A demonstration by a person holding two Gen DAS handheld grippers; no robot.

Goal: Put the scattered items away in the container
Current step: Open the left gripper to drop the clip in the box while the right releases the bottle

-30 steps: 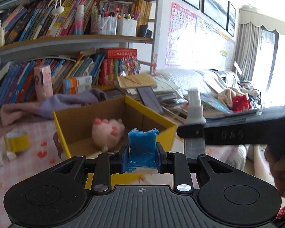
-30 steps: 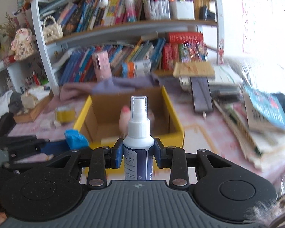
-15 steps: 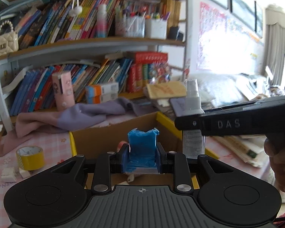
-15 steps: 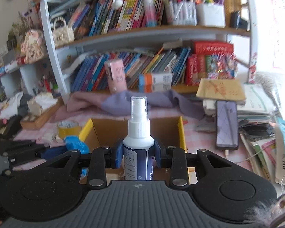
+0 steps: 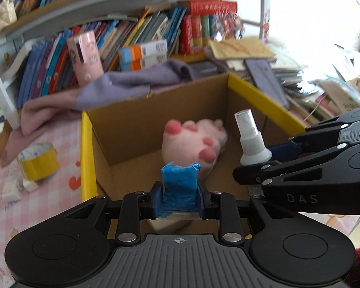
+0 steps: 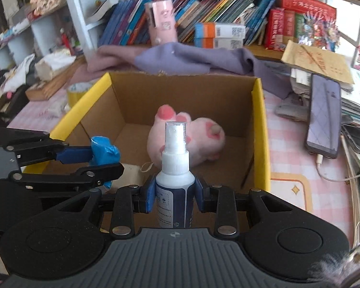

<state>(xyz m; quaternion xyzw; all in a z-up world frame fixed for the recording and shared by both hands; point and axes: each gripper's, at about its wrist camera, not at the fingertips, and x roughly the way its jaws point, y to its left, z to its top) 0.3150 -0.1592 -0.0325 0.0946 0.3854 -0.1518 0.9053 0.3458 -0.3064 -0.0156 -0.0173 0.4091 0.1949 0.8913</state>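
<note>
An open cardboard box (image 5: 264, 100) (image 6: 260, 129) with yellow rims stands on the pink checked tablecloth. A pink plush toy (image 5: 192, 141) (image 6: 199, 139) lies inside it, and a pale block (image 6: 129, 180) rests on the box floor near the front. My left gripper (image 5: 180, 198) (image 6: 103, 156) is shut on a blue-wrapped packet (image 5: 180, 182) (image 6: 105, 150), held over the box's near left part. My right gripper (image 6: 174, 193) (image 5: 259, 168) is shut on a white-capped spray bottle (image 6: 175, 165) (image 5: 250, 136), upright over the box's near edge, just right of the left gripper.
A yellow tape roll (image 5: 37, 162) (image 6: 78, 91) and small white bits lie left of the box. A purple cloth (image 6: 180, 57) is draped behind it before shelves of books. A phone (image 6: 324, 115) and stacked papers lie to the right.
Both grippers have tilted downward and moved forward over the box, still holding their items. The box interior and the plush toy now fill the view; the shelves have slid up.
</note>
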